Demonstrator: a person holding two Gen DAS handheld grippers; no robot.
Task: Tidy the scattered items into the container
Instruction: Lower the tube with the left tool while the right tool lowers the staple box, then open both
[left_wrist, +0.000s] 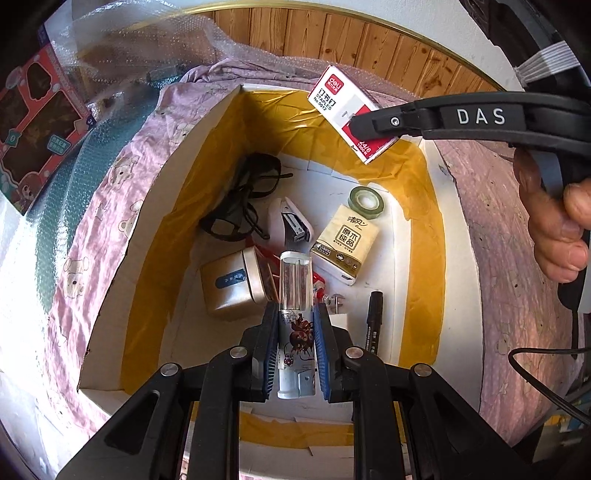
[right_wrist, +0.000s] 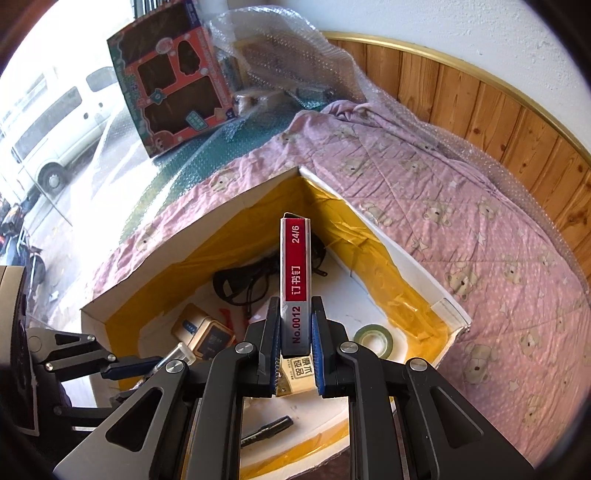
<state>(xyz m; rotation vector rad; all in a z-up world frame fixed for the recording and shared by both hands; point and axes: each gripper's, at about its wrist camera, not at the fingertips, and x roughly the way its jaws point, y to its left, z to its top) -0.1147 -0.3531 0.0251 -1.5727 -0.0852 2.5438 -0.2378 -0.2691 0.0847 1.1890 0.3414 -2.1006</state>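
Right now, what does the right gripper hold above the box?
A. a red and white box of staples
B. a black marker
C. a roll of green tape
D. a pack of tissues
A: the right gripper is shut on the staple box, above the open container; tape, marker and tissues lie inside.

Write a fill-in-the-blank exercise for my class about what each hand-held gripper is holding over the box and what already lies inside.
1. The right hand-held gripper holds a red and white box of ____.
2. The left hand-held gripper is shut on a clear tube with a ____ picture.
3. Inside the cardboard box, the roll of tape lies beside a pack of ____.

Missing words: staples; cartoon; tissues
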